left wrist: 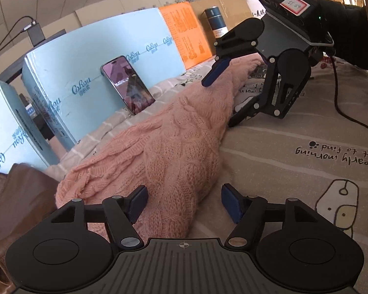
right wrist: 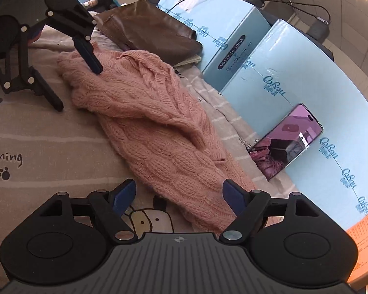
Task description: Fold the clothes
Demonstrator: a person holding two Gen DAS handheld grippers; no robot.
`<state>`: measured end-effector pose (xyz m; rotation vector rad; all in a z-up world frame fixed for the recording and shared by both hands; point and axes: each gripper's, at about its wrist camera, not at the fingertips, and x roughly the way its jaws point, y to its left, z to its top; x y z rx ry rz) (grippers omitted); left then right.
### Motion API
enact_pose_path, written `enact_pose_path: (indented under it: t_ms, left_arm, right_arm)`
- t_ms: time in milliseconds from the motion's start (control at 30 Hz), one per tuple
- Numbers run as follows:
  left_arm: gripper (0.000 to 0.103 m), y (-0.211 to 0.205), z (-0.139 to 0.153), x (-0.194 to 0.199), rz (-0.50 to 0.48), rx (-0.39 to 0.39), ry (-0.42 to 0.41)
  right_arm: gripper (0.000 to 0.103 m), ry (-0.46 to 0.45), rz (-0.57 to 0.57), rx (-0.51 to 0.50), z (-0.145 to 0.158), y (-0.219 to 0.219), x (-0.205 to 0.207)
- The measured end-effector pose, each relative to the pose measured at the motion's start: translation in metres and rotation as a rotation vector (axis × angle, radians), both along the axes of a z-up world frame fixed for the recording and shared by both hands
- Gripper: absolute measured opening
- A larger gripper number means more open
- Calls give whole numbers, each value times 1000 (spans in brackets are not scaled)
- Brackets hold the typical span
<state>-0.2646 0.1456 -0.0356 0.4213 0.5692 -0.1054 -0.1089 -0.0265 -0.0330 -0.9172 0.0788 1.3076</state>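
A pink cable-knit sweater (left wrist: pixel 181 137) lies bunched in a long strip on the printed bedsheet (left wrist: pixel 294 134); it also shows in the right wrist view (right wrist: pixel 149 112). My left gripper (left wrist: pixel 184 203) is open, its jaws either side of one end of the sweater, close above the sheet. My right gripper (right wrist: pixel 179 196) is open over the other end. In the left wrist view the right gripper (left wrist: pixel 223 100) stands open at the far end. In the right wrist view the left gripper (right wrist: pixel 78 85) stands open, one blue pad (right wrist: pixel 89 57) over the knit.
Light blue boxes (left wrist: pixel 98 56) line the far side, with a phone (left wrist: pixel 127 84) leaning on them. A brown leather garment (right wrist: pixel 149 27) lies by the sweater's left end. An orange sheet (left wrist: pixel 186 34), a dark can (left wrist: pixel 216 23) and a black cable (left wrist: pixel 343 107) are near the right gripper.
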Motion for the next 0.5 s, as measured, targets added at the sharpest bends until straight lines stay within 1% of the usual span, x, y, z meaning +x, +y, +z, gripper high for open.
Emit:
enact_pose_path:
  t_ms: [33,67,100,167,233,267,333,400,500]
  left_arm:
    - [42,3,1,2,-13,-8,4]
    - [13,5,2,3,-29,-2,6]
    - [13,7,4,4,-44,4,9]
    - [13,10,11,2,-54,0,-20]
    - [13,12,22,-4,-56,11,-67]
    - [13,12,28,-9,-62,14,-87]
    - [13,13,40,-18,-72,17,-118]
    - [13,13,50,-29,-82,15,-140]
    - [13,18,60,-43,-85,-11,-155]
  right_arm:
    - [68,-1,-1,3,0,4,0]
    - [53,2,-6,6,1,8,0]
    - [45,8,-14,13,2,10,1]
    - [24,26,-25,33,5,11,1]
    - [15,60,-27,60,11,7,1]
    - [13,84,-26,77,16,4,0]
    - [11,150,-14,125,28,-8,-5]
    - [11,236,24,165,41,-24,-13]
    - [11,321,59,188,51,-45,-32]
